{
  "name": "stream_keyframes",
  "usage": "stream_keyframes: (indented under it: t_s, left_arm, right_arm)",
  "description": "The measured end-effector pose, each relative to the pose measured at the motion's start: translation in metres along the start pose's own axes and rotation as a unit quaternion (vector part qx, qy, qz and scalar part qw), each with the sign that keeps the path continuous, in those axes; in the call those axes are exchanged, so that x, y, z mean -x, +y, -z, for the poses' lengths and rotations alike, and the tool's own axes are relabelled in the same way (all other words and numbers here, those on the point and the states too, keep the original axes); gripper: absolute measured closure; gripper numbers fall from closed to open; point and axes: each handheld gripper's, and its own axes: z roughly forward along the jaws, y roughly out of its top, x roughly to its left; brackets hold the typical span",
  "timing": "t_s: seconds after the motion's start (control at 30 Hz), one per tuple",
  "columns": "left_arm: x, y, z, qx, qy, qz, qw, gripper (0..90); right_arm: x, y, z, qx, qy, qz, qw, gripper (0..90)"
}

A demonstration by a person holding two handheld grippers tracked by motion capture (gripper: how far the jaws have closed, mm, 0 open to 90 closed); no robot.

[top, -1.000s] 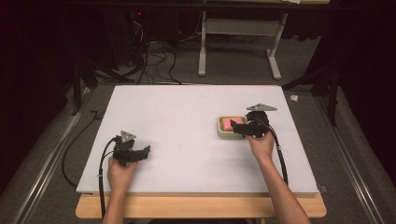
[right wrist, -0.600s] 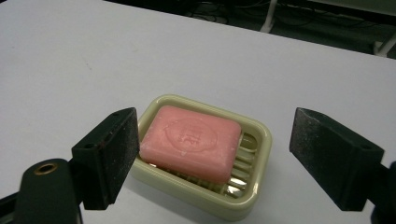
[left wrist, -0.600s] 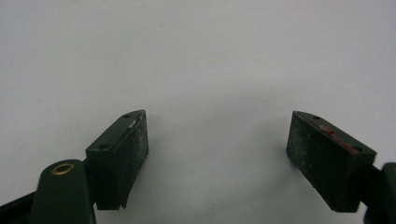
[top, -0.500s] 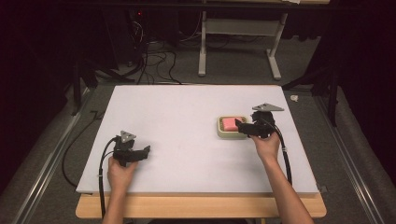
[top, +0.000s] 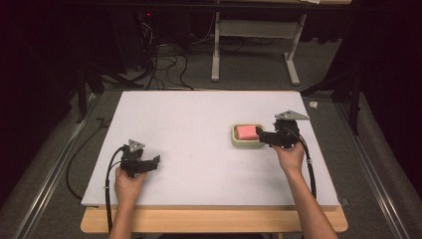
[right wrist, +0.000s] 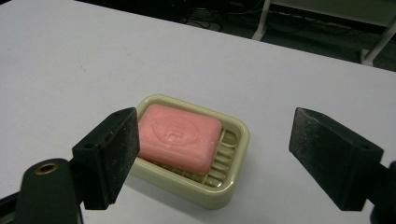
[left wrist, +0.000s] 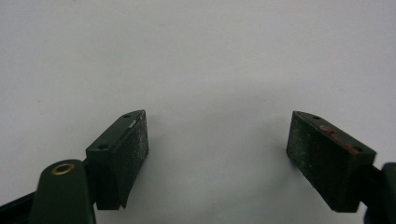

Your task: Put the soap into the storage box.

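One pink soap bar (right wrist: 180, 138) lies in one soap dish (right wrist: 233, 186) on one table (top: 199, 119).

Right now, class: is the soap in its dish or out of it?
In. The pink soap bar lies flat inside the cream soap dish, with ribs showing beside it.

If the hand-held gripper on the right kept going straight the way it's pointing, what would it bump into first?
Most likely the pink soap in its cream dish. The right hand-held gripper has its jaws open and aimed at them, with the dish lying between and just ahead. Whether it meets dish rim or soap first depends on height, which is hard to judge.
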Motion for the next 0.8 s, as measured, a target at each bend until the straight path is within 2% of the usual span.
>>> stream_keyframes:
  t_s: [0.8]
  left_arm:
    - [0.000,0.000,0.000,0.000,0.000,0.000,1.0000,21.4]
  right_arm:
    - [0.020,-0.017,0.027,0.019,-0.004,-0.019,0.9996,18.7]
